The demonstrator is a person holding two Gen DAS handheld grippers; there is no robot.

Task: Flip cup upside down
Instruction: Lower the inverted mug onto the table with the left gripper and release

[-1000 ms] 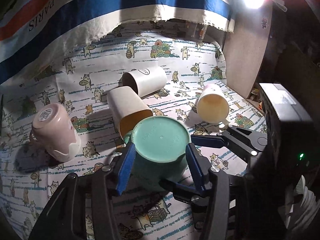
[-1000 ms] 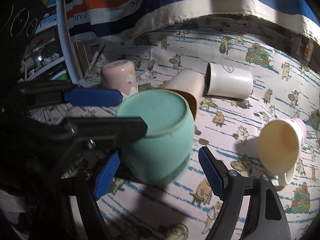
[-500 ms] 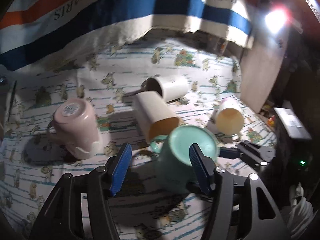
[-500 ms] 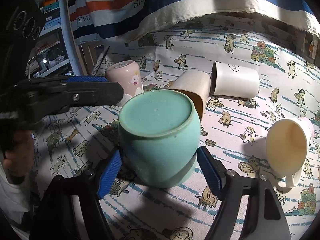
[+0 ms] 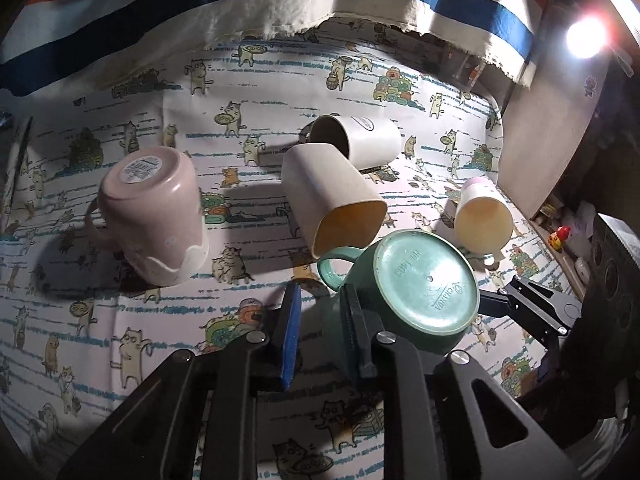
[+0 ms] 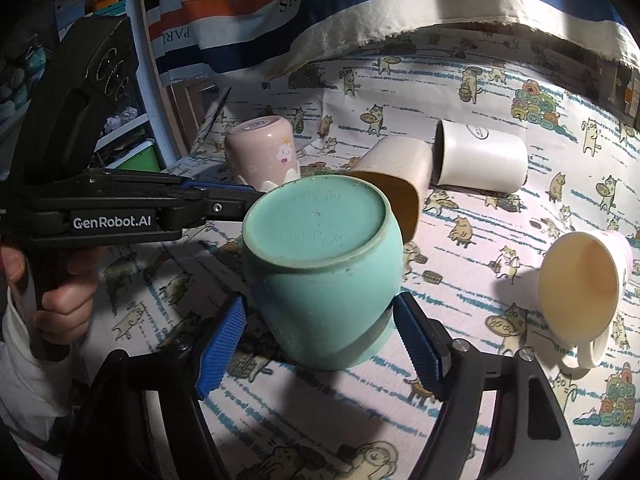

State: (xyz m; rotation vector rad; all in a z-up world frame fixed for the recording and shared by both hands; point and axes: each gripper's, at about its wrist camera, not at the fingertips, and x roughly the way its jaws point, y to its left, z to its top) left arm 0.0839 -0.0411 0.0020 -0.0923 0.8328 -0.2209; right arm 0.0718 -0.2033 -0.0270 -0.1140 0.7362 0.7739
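Since the earlier frames, the left gripper [image 5: 318, 326] has narrowed its jaws and shifted off the green mug [image 6: 320, 268] toward the handle side, whereas a second ago its fingers straddled the mug body. It now holds nothing: its right-hand finger lies against the mug wall just below the handle [image 5: 334, 266], and whether the narrow gap between its fingers is fully closed cannot be told. The mug stands base-up on the cat-print cloth [image 6: 460, 360]. The right gripper [image 6: 320, 346] is spread wide, its blue pads [image 6: 222, 346] flanking the mug's lower wall on either side, with a gap at the right pad. Ahead of the right gripper, beyond the mug, a beige cup [image 6: 394, 176] and a white cup [image 6: 482, 160] lie on their sides. A pink mug [image 6: 262, 148] stands inverted ahead to the left. A cream mug [image 6: 580, 286] lies to the right.
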